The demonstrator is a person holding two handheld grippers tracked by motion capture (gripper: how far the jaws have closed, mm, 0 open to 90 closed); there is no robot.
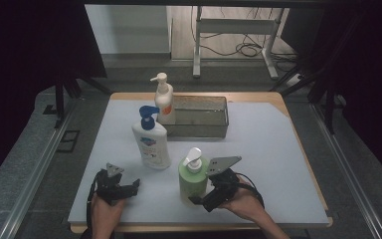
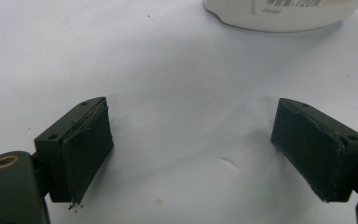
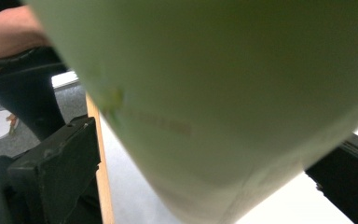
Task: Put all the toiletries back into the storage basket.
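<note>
The right gripper (image 1: 210, 195) has its jaws set on either side of the green bottle (image 1: 193, 181), which stands upright on the desk (image 1: 278, 164); they are apart, and whether they touch its wall I cannot tell. The left gripper (image 2: 191, 154) rests low over bare desk, jaws wide apart with nothing between them; the white bottle (image 2: 279, 14) stands just ahead of its jaws.

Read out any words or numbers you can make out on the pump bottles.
"720", after two blurred characters: base of the white plastic pump bottle with the blue pump.
Smaller line beneath it: too blurred.
Faint print on the green plastic pump bottle: unreadable.
Orange label on the cream pump bottle: too small.
</note>
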